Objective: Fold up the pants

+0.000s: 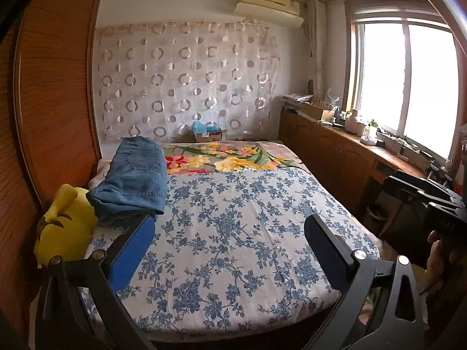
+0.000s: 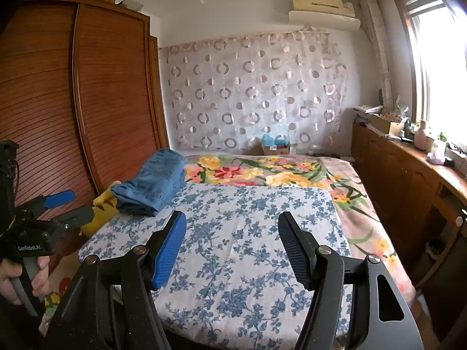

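While both pairs of black tongs with blue ribbed pads, the left tongs [image 1: 230,233] and the right tongs [image 2: 232,233], stand spread wide with nothing between them, they hover over a white quilt with blue flower print [image 1: 248,233] on the bed. The folded blue denim pants [image 1: 134,178] lie at the quilt's far left edge, touching a yellow plush toy [image 1: 67,224]

light: daylight from window [image 1: 408,81] at right, blown out | room evenly bright, soft shadows | fisheye bending, dark corners | focus sharp
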`<state>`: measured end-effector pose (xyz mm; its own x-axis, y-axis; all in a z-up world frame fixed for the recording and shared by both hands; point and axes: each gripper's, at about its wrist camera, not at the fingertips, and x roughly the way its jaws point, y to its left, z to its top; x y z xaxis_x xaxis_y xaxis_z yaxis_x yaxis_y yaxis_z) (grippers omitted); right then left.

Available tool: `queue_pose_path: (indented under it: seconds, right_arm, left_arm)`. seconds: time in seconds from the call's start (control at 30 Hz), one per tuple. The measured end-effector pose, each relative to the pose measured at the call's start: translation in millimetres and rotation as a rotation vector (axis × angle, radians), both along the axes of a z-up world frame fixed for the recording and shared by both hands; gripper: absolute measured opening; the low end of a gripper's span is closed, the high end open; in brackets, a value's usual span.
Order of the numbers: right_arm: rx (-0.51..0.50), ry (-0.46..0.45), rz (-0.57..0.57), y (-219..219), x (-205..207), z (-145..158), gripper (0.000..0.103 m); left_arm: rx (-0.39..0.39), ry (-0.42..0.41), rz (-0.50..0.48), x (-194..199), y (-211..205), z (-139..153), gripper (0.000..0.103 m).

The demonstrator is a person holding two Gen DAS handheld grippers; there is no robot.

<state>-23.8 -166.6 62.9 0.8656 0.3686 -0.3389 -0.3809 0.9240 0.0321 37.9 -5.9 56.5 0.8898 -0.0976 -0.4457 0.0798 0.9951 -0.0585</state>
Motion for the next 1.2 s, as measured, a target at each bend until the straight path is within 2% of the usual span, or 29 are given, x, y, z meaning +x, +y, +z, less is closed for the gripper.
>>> queue_pose_path:
  seconds: [0.3, 1.2]
  right_arm:
    - [0.001, 0.003, -0.012, -1.2, -1.5, -8.0, 0.067]
    - [0.008, 0.000, -0.002, -6.7, -1.2, -6.9, 0.067]
  left_arm:
    - [0.004, 0.011, 0.027, -2.3, 1.1, -1.9, 0.102]
    - [0.006, 0.016, 0.030, -3.6, 2.0, -2.4, 0.102]
